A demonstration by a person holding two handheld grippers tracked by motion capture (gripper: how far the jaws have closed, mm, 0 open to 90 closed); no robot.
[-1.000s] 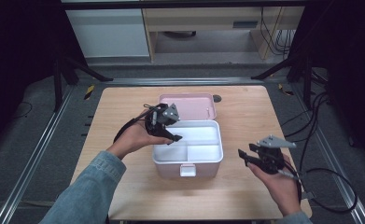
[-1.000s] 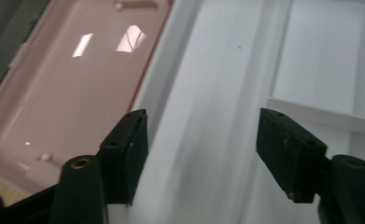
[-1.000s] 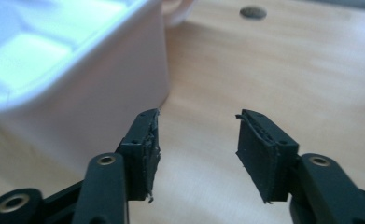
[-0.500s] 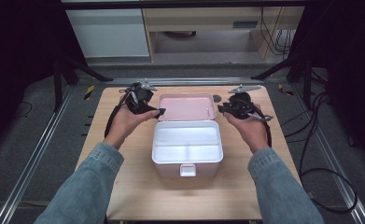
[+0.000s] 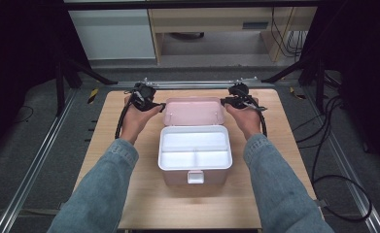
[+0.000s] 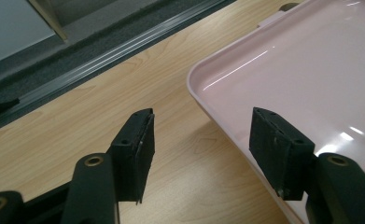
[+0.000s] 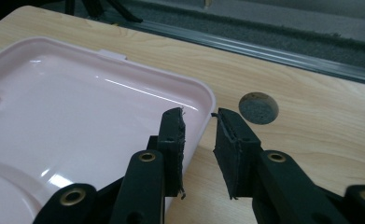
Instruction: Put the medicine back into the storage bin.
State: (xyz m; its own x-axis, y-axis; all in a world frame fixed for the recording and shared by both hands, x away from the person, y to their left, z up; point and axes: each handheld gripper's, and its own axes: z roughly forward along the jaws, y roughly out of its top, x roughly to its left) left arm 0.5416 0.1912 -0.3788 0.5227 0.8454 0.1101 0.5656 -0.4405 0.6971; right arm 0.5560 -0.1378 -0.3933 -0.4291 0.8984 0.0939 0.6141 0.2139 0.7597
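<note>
A round grey hole [image 7: 258, 107] sits in the wooden table [image 5: 144, 204] near its far right corner; metal rails [image 5: 32, 160] flank its sides.

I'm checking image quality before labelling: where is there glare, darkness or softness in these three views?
High view: the floor at both sides falls into darkness and the picture is slightly soft; the table is evenly lit. Left gripper view: bright streaks of glare on the pink lid. Right gripper view: similar streaks on the lid, and the near jaws look slightly soft.
</note>
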